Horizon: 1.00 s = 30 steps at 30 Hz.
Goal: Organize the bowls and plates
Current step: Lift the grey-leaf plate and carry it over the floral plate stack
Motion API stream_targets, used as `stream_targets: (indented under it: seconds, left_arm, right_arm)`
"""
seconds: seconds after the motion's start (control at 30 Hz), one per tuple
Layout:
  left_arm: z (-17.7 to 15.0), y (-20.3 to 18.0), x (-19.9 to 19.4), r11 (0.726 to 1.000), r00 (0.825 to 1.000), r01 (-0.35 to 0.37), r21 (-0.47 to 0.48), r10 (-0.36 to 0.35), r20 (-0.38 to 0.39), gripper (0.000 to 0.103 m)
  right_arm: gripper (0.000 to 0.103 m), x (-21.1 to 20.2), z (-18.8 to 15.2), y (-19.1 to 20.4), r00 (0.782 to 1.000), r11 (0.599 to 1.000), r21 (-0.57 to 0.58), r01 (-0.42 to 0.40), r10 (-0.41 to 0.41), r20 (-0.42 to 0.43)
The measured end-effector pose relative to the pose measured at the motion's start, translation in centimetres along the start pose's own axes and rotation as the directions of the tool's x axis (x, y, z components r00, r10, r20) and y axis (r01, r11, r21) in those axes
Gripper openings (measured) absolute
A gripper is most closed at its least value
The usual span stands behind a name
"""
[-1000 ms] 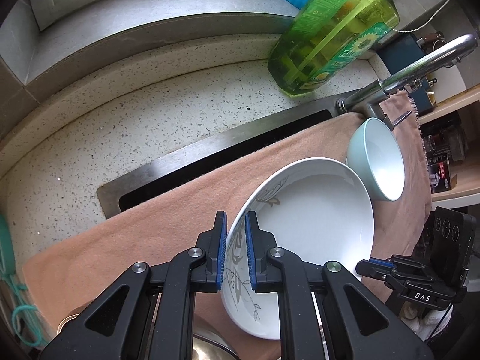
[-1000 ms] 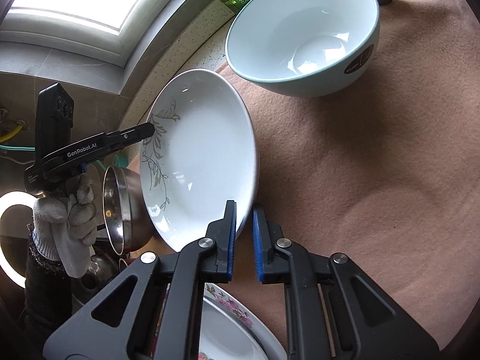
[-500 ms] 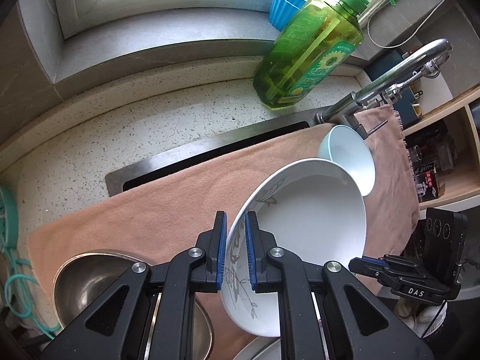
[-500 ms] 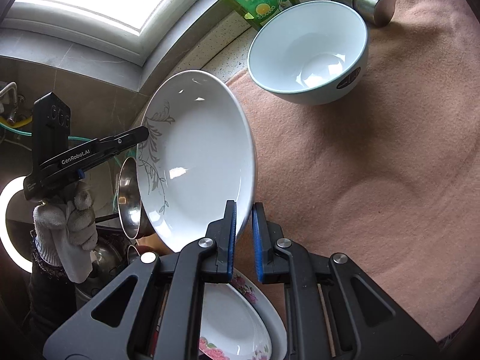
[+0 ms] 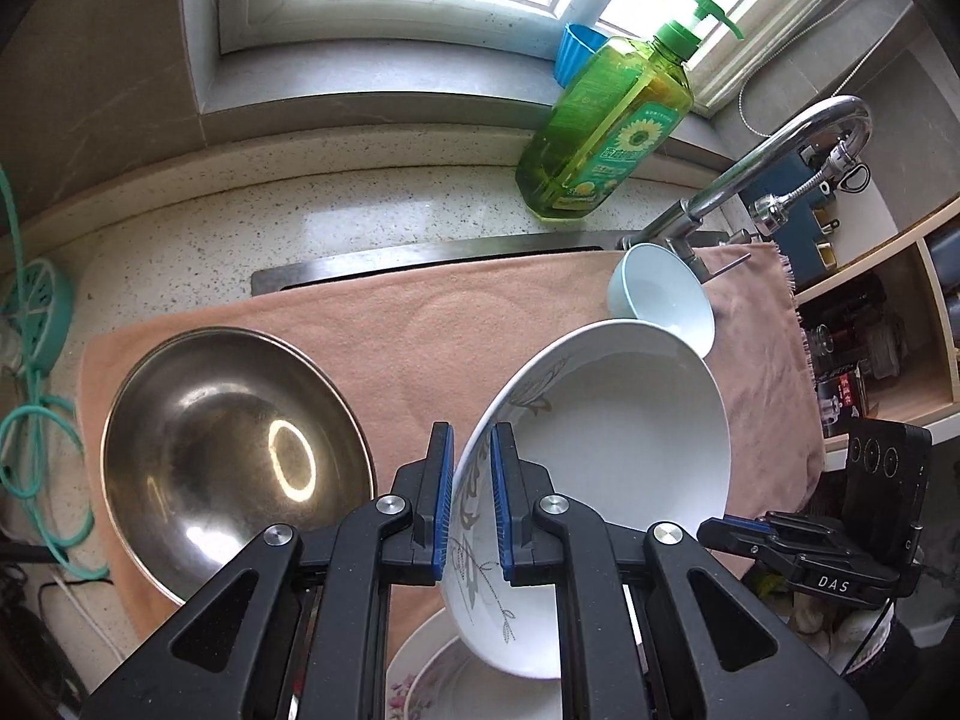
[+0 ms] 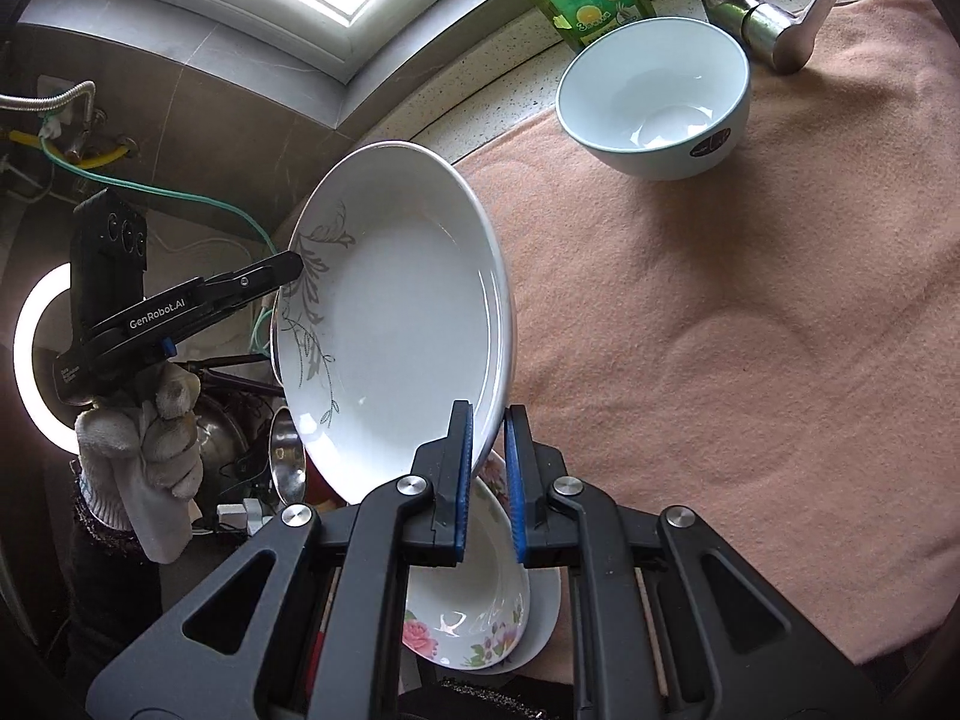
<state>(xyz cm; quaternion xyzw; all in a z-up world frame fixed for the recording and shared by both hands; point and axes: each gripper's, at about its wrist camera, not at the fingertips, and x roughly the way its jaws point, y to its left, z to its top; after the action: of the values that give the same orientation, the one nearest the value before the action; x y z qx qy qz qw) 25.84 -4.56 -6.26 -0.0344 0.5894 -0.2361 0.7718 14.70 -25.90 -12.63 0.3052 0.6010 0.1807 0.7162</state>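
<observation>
Both tongs, left (image 5: 467, 501) and right (image 6: 486, 477), pinch opposite rims of the leaf-print plate (image 6: 396, 324), tilted on edge above the flowered plate (image 6: 474, 618); steel bowl (image 5: 231, 456) left of it, blue bowl (image 6: 654, 96) beyond.

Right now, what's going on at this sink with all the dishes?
A person holds a white leaf-patterned plate in the air, tilted, with both tools: the left hand-held gripper and the right hand-held gripper are each clamped on its rim, on opposite sides. Below it lies a flowered plate. A steel bowl and a pale blue bowl sit on the peach towel over the sink.
</observation>
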Motion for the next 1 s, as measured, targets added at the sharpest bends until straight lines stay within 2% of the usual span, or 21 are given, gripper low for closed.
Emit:
stream_targets:
  seconds: [0.3,0.6,1.0]
  left_arm:
    - [-5.9,1.2,-1.2,0.992,0.999,0.014,-0.124,-0.010,0.034,0.010]
    - [-11.4,2.4,-1.3,0.969,0.999,0.017,-0.246,-0.009,0.036,0.010]
    - [-16.8,2.8,-1.3,0.935,0.998,0.029,-0.354,-0.009,0.059,0.010]
  right_arm:
    - [0.011,-0.2,-2.1,0.2,0.998,0.996,-0.089,0.011,-0.016,-0.057]
    - [0.011,0.9,-3.7,0.9,0.993,0.990,-0.139,-0.001,-0.016,-0.116]
    - [0.011,2.3,-5.7,1.3,0.985,0.981,-0.194,0.004,-0.037,-0.170]
